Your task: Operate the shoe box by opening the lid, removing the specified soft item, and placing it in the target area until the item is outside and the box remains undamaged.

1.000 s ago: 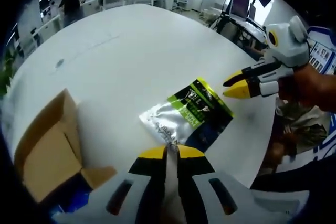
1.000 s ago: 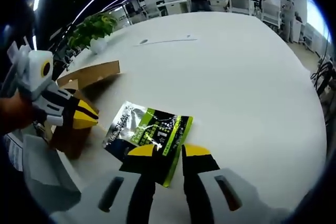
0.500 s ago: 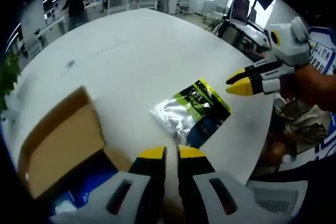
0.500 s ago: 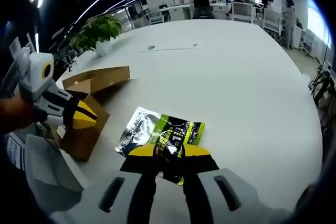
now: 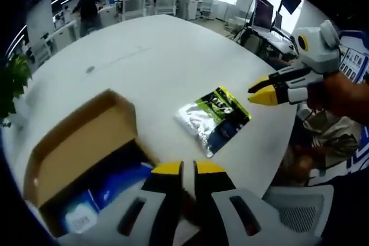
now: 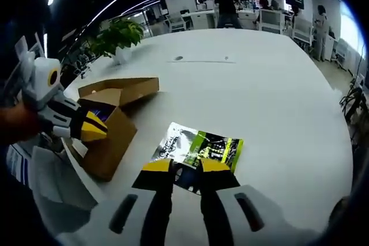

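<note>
in the left gripper view the left gripper (image 5: 184, 168) hovers with its yellow-tipped jaws nearly together and nothing between them, above the near edge of the open cardboard shoe box (image 5: 75, 148). blue contents (image 5: 118, 180) lie inside the box. the green and silver foil pouch (image 5: 215, 119) lies flat on the white counter (image 5: 150, 61), just beside the box and outside it. the right gripper (image 5: 258, 92) hangs near the pouch's far side, jaws close together and holding nothing. in the right gripper view a potted plant (image 6: 118, 36) stands at the counter's far edge.
</note>
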The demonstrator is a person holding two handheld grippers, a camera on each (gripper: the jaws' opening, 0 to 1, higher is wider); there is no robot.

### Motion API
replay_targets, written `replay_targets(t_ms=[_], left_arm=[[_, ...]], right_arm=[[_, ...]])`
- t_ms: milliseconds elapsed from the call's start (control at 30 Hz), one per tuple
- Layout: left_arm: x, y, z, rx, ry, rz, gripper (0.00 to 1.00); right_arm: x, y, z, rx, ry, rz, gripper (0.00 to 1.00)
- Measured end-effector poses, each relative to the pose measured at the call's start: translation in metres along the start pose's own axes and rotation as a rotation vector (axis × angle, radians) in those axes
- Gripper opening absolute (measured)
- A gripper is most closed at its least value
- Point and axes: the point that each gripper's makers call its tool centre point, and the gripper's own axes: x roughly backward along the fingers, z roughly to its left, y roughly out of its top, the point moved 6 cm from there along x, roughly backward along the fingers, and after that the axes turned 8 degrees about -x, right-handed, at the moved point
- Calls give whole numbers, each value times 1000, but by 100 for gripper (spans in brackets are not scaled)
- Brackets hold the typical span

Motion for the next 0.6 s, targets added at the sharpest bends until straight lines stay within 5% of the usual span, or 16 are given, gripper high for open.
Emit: replay_targets(t_ms=[600], left_arm=[[41, -28, 11, 21, 42, -22, 4]], right_arm=[[6, -3, 43, 37, 26, -14, 14]])
